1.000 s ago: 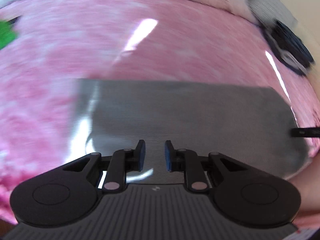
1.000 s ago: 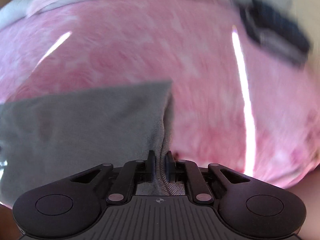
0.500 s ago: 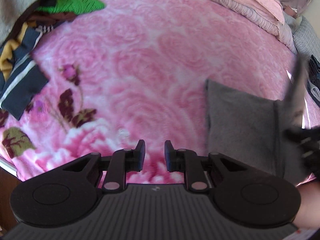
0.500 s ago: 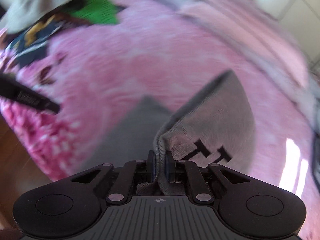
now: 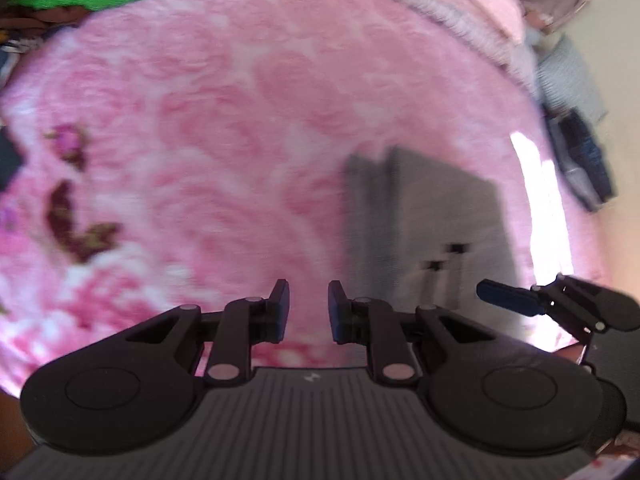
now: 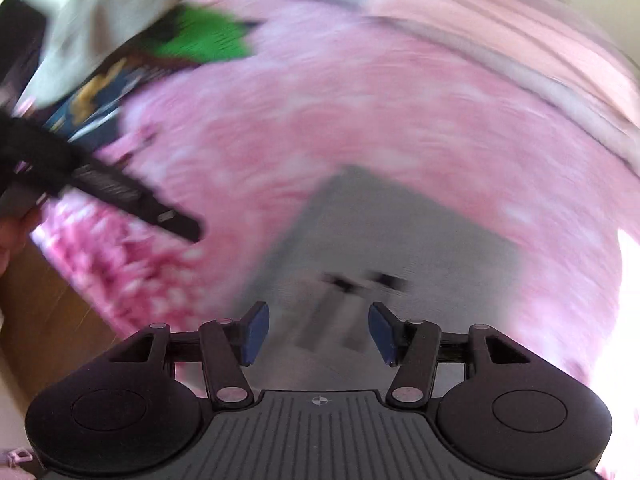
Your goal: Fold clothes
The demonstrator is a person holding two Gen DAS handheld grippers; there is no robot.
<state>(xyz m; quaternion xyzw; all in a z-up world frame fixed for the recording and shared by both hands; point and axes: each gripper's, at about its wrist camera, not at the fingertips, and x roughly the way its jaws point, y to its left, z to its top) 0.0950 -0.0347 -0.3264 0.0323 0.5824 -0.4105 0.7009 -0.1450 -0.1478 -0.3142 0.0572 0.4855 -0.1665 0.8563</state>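
Now the grey garment (image 6: 400, 248) is lying folded into a flat rectangle on the pink rose-patterned blanket (image 6: 360, 128), with a dark printed mark showing on its upper face. The right gripper (image 6: 318, 330) is hovering directly over that mark; its jaws have just been opening and are standing wide apart, with nothing pinched between them, so the cloth is resting free on the bed. The left gripper (image 5: 308, 308) is hanging over bare blanket just beside the garment's left edge (image 5: 352, 216), its jaws nearly together yet with a narrow gap showing, and nothing is caught in that gap.

Both views are blurring, so fine creases are hard to read. The garment is looking like a soft, light knit: it will probably be drooping and sliding on the plush blanket rather than holding any shape, and it is in no way fragile. A grip on 1 layer alone would likely be peeling the fold open, so the sensible hold seems to be at a corner or along the folded edge, pinching all layers together.

A heap of unfolded clothes (image 6: 120, 48), with a green piece (image 6: 204, 36) on it, is waiting at the blanket's far left.
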